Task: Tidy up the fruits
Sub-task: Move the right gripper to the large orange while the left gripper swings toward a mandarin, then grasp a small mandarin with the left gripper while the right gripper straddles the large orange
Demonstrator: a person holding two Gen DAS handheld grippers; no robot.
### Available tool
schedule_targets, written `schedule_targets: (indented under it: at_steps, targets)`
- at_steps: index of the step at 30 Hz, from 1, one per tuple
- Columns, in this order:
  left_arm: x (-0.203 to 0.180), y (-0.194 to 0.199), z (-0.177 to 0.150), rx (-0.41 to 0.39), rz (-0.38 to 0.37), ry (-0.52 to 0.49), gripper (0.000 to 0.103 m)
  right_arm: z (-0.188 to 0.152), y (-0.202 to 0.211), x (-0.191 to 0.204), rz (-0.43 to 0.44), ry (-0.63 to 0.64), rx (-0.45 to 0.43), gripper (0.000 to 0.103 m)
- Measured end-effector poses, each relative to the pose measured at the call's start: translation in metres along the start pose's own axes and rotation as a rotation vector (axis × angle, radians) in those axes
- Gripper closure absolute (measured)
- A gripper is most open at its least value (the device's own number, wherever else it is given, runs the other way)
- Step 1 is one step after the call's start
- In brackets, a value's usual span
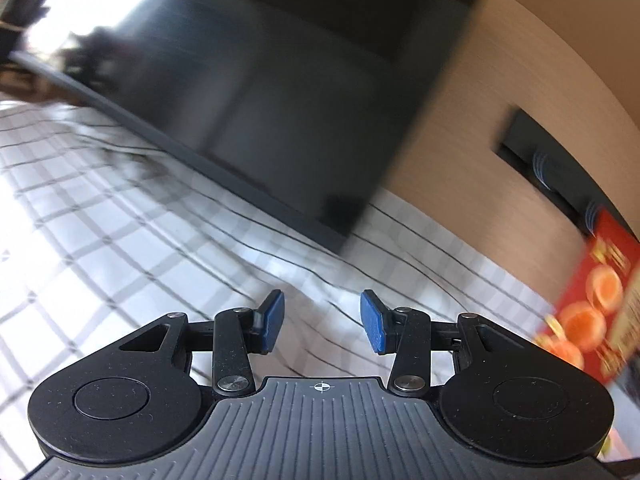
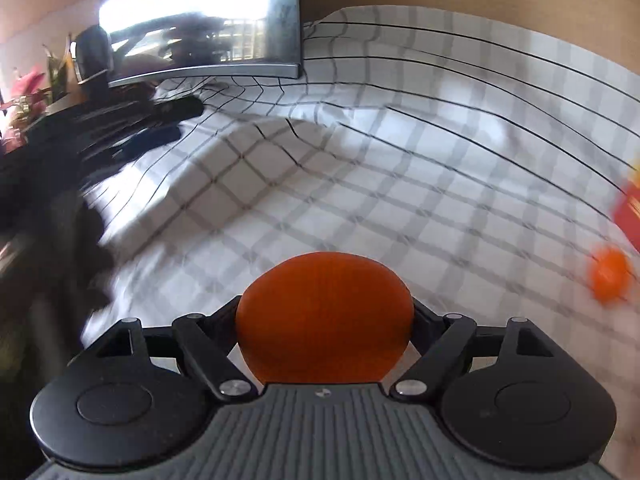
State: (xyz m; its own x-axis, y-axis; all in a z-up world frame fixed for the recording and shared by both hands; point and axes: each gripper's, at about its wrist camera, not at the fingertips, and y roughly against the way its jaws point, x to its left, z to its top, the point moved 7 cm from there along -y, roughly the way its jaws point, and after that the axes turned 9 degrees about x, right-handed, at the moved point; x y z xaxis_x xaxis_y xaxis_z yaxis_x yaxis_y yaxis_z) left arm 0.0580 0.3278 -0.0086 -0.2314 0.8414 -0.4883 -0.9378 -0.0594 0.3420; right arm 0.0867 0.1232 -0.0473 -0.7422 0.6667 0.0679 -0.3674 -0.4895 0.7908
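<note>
A white checked cloth [image 2: 360, 184] covers the table, with a large dark monitor [image 1: 248, 112] standing at its far edge against a wooden wall. A red box [image 1: 600, 304] printed with oranges lies at the right. The right gripper [image 2: 324, 316] grasps an orange [image 2: 324, 316] between its jaws; a second orange [image 2: 610, 274] lies beside the box. The left gripper [image 1: 322, 320] hangs released, empty, above the cloth.
</note>
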Motion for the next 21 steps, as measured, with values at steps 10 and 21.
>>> schedule_targets:
  at_steps: [10, 21]
  targets:
    - [-0.172, -0.067, -0.07, 0.402, -0.272, -0.288, 0.057, -0.146, 0.111, -0.08, -0.128, -0.083, 0.009, 0.021]
    - [-0.271, -0.161, -0.117, 0.487, -0.068, -0.424, 0.057, -0.19, 0.133, -0.15, -0.167, -0.23, -0.093, 0.021]
